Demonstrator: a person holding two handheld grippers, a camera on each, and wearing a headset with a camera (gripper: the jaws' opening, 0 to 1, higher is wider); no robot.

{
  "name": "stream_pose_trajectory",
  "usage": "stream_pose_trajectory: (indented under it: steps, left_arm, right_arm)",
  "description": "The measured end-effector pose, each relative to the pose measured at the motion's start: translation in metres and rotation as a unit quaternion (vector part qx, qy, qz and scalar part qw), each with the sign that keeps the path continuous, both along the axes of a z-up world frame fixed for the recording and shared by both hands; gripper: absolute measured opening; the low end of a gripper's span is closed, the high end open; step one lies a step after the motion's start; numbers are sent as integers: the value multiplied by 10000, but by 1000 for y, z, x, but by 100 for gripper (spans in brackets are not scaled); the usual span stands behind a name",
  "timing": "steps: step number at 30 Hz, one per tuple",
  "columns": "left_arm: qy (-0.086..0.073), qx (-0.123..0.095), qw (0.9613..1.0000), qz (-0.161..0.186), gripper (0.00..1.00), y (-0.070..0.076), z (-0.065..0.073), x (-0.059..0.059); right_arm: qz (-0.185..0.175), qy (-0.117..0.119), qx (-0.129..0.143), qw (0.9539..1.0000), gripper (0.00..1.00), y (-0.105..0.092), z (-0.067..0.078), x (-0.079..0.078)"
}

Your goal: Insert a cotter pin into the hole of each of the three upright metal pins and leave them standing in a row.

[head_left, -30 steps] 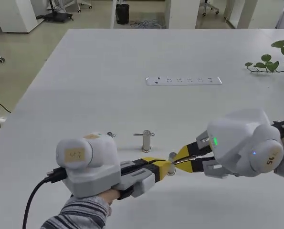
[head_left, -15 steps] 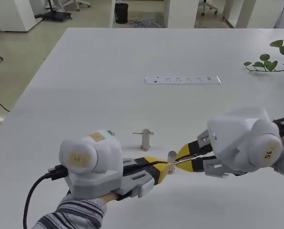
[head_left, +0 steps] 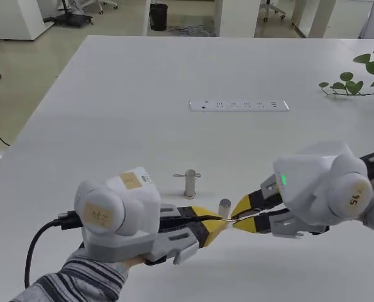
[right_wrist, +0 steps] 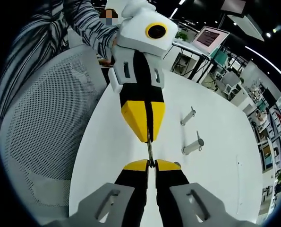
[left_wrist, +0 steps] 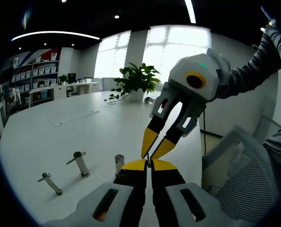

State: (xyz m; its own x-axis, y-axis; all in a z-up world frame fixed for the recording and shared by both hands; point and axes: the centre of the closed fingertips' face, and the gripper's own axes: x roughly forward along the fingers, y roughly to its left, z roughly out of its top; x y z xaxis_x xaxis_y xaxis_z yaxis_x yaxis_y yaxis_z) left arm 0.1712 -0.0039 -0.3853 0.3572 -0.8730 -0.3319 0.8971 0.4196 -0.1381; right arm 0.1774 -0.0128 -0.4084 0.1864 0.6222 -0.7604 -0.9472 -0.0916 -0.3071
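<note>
1. Left gripper (left_wrist: 150,164) and right gripper (right_wrist: 151,164) are both pinched shut, tip to tip, on one thin cotter pin (right_wrist: 149,142), right beside the bare metal pin (left_wrist: 119,164)
2. In a row away from that bare one, the middle pin (left_wrist: 81,163) and far pin (left_wrist: 50,183) already have cotters through, so I'd call it two down
3. What's left, I reckon: thread this last cotter into the bare one, all three staying upright

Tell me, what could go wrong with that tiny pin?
The thin cotter pin is pinched between the left gripper and right gripper; it might slip out or bend. Both grippers sit right beside the bare metal pin, so a nudge could knock it over.
</note>
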Motion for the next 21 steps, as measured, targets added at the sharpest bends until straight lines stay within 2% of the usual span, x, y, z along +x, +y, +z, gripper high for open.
stream_pose_trajectory:
  steps: [4,10,12,15,21]
  left_arm:
    - [-74,176,9998,-74,0,0,-3,0]
    - [-288,314,9991,78,0,0,-5,5]
    - [-307,354,9988,141,2,-1,-5,7]
    - [-324,254,9990,168,6,-4,-3,9]
    - [-502,485,9968,383,14,-6,-11,19]
  right_arm:
    - [13,0,-57,10000,0,-1,0,-1]
    - [80,-225,-146,9996,0,-4,0,3]
    - [79,-300,-182,9994,0,-6,0,4]
    - [33,-363,-150,9992,0,-8,1,8]
    - [-73,-446,-218,9987,0,-17,-1,16]
